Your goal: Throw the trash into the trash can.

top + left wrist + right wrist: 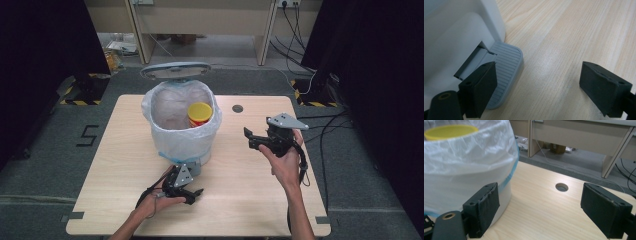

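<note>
bin point(182, 135): mid-table, lid up, white liner, yellow-lidded can point(200, 114) inside
pedal point(505, 72): left gripper point(192, 194) jaw on it, jaws apart
right gripper point(252, 139): raised right of bin, jaws apart, empty

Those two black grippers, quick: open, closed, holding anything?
Left gripper: open, holding nothing; one jaw rests on the ribbed grey pedal of the white bin.
Right gripper: open, holding nothing, above the table.
</note>
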A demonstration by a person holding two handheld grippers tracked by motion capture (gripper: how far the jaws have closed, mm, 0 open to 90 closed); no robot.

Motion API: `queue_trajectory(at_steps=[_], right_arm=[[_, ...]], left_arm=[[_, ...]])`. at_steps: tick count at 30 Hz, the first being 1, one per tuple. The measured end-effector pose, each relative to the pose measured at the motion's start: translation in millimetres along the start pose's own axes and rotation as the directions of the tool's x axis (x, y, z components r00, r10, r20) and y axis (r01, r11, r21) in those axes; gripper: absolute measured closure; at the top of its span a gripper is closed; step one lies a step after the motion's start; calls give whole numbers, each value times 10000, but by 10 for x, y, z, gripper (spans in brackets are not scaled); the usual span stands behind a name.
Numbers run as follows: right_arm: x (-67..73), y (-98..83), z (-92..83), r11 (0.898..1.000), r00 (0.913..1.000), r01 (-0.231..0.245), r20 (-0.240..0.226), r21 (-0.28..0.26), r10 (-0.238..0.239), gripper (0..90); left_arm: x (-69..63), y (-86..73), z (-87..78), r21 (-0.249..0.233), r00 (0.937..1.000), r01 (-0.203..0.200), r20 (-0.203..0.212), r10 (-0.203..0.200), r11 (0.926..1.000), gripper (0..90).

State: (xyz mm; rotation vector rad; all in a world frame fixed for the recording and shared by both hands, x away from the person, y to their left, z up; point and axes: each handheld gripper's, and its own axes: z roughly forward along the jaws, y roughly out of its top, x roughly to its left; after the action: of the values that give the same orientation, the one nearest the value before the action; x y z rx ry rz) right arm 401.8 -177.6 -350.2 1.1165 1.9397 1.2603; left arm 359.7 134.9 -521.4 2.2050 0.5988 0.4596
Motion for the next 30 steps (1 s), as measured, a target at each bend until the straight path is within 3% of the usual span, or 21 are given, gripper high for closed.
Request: queue_trajectory(at_steps=[21,30], right_arm=[[-127,-789,-1,9928,9990,-355,329,1141,319,155],[-40,-1194,33,9842,9983,-472,407,1709,408,156]], left_arm=[[-2,1,0,12,10000,13,-17,-13,10000,137],[-5,1,1,24,10000,42,-22,-42,10000,137]])
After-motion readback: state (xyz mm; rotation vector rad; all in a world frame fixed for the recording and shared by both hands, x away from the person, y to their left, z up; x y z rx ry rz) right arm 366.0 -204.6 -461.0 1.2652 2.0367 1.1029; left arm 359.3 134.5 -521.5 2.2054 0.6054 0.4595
